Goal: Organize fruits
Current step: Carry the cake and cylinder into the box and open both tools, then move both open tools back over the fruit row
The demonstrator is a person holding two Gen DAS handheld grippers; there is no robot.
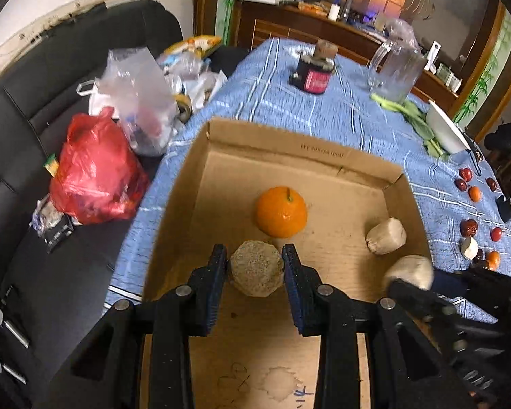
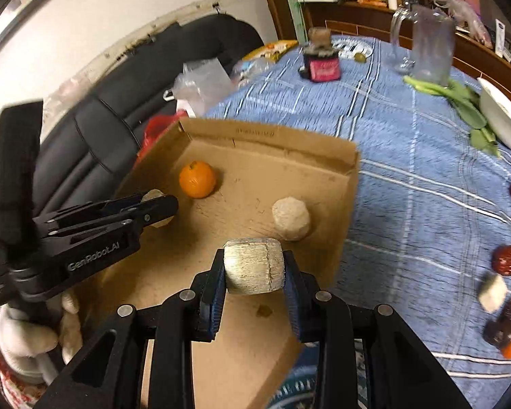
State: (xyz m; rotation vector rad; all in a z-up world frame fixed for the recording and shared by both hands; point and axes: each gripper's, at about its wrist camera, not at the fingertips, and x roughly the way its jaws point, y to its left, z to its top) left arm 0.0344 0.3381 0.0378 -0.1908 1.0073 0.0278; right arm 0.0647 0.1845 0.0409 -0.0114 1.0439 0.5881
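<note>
Both grippers carry pale chunks over the shallow brown cardboard box (image 1: 323,170), ready to set them down.

Our left gripper (image 1: 255,262) clamps a speckled beige faceted chunk (image 1: 257,268) just at 6 o'clock of the round orange tangerine (image 1: 281,212); our right gripper (image 2: 253,269) pinches a pale cut cylinder piece (image 2: 253,266) above the box's near corner; we judge it best to lower each onto bare cardboard, apart from the loose pale lump (image 2: 291,218), then part the jaws slowly so nothing rolls; at 3 o'clock, red dates (image 2: 507,259) wait on the blue striped tablecloth (image 2: 408,177); at 9 o'clock, a black sofa (image 1: 34,109) holds a red plastic bag (image 1: 95,177).
</note>
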